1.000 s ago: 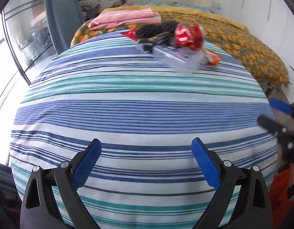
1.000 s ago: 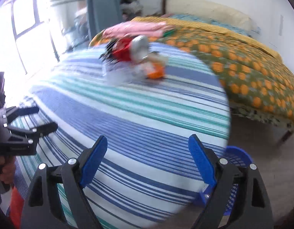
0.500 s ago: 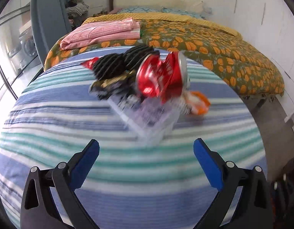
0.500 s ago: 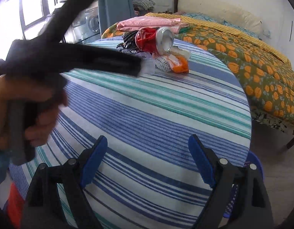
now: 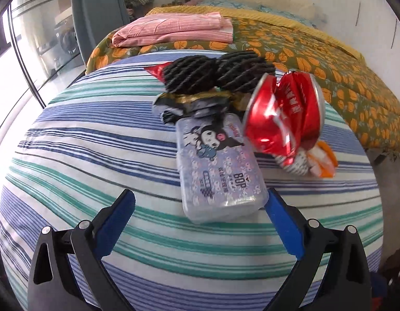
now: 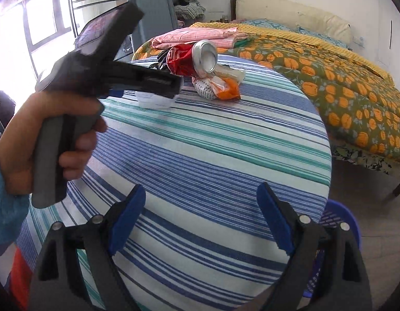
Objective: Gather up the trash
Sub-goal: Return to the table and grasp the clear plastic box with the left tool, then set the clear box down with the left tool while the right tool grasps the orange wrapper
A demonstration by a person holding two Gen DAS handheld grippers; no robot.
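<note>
A trash pile lies on the far part of the striped round table (image 5: pixel 70 155): a pale purple plastic pack (image 5: pixel 220 165), a crushed red can (image 5: pixel 283 114), black ribbed wrappers (image 5: pixel 215 73), a black-gold wrapper (image 5: pixel 192 103) and an orange-white wrapper (image 5: pixel 319 160). My left gripper (image 5: pixel 200 223) is open, its jaws just short of the purple pack's near end. My right gripper (image 6: pixel 200 220) is open and empty over the table's near part. In the right wrist view the can (image 6: pixel 192 58) and the orange wrapper (image 6: pixel 220 85) show, with the left gripper body (image 6: pixel 109 75) in front.
A blue mesh basket (image 6: pixel 340 223) stands on the floor by the table's right edge. A bed with an orange-patterned cover (image 5: pixel 316 51) and folded pink cloth (image 5: pixel 174 29) lies behind the table. Windows are at the left.
My left gripper has moved forward across the table to the trash pile, so the purple pack now sits just ahead of its jaws. My right gripper has stayed nearly still.
</note>
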